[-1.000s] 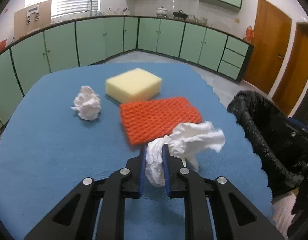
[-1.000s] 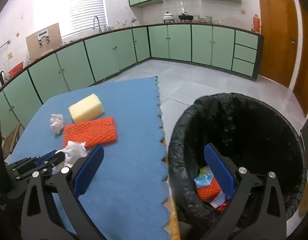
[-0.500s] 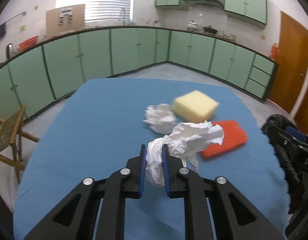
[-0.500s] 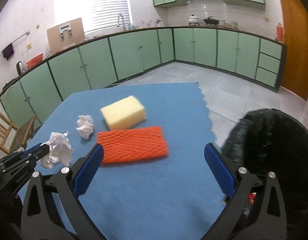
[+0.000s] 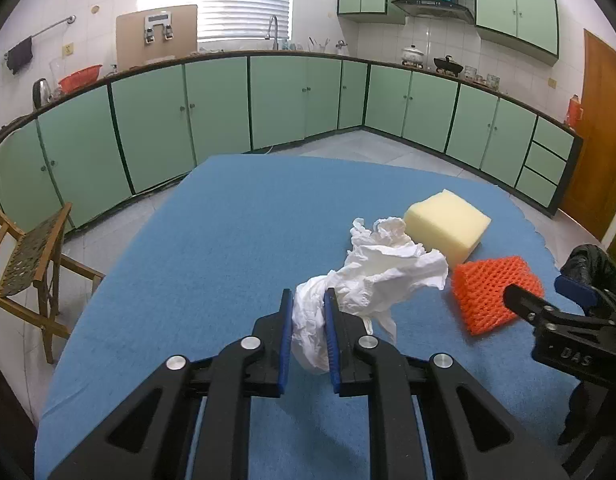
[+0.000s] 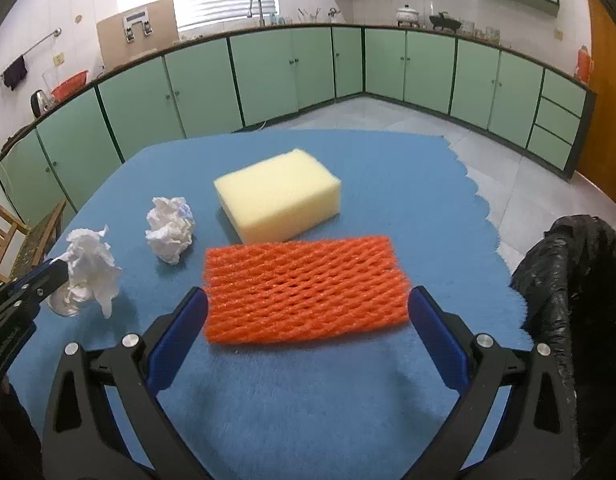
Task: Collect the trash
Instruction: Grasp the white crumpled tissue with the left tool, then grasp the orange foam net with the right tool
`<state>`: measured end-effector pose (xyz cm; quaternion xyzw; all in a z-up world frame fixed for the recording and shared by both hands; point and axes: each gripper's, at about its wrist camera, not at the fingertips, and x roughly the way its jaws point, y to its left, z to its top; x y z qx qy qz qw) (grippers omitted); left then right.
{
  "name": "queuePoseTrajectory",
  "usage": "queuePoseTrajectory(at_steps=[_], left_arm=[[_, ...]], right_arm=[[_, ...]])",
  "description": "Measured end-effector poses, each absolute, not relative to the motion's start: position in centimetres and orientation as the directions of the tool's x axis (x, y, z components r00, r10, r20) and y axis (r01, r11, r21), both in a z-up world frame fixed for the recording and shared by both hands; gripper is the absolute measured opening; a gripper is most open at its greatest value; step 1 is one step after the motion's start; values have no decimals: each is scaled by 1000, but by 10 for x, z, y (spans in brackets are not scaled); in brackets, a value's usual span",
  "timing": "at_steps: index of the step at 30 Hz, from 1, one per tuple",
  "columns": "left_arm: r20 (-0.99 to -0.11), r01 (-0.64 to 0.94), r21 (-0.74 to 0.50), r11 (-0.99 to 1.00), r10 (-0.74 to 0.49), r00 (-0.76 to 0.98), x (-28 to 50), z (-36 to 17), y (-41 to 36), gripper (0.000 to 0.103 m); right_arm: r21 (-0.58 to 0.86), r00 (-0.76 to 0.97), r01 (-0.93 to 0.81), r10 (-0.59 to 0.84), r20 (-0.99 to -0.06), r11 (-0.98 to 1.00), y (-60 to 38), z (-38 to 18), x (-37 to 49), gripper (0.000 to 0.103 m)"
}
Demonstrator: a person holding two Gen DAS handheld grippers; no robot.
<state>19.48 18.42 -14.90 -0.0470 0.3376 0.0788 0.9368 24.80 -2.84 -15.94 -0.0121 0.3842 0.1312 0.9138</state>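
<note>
Tissue comes first: our left hand-held gripper [image 5: 308, 332] is clamped on a crumpled white paper tissue [image 5: 363, 280], blue pads pinching its lower twist and the rest billowing forward above the blue felt-covered bench [image 5: 228, 240]. Our right hand-held gripper [image 6: 308, 320] is spread wide and has nothing in it, one finger on each side of the orange foam mesh sleeve [image 6: 304, 288]. That sleeve lies flat on the bench straight ahead of the right fingers, its long axis running crosswise, roughly spanning the gap between them; we judge the right side far nearer to it than the left. Just beyond it sits a pale yellow rectangular sponge block [image 6: 280, 196], and to the left a second crumpled white paper ball [image 6: 170, 230] rests on the bench. The black plastic-lined trash bin [image 6: 575, 264] stands off the bench's right edge, so we reckon both loads must travel rightward.
</note>
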Motion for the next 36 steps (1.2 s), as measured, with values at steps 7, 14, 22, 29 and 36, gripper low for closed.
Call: queuePoseTrajectory(at_steps=[7, 14, 22, 29, 36], left_arm=[[-645, -185, -38, 982, 117, 755, 196, -152, 187, 15], [-654, -184, -44, 982, 111, 748, 197, -156, 185, 15], [-648, -170, -47, 984, 99, 755, 195, -151, 178, 15], [-639, -161, -52, 986, 91, 764, 188, -142, 174, 16], [-623, -139, -60, 988, 71, 779, 186, -132, 165, 16]], right_arm=[[85, 601, -263, 232, -765, 961, -23, -177, 258, 77], [98, 600, -248, 232, -766, 964, -27, -179, 258, 46], [123, 592, -280, 272, -758, 952, -29, -178, 252, 6], [168, 611, -302, 326, -722, 938, -38, -160, 235, 0], [183, 618, -300, 337, -710, 936, -49, -139, 229, 3]])
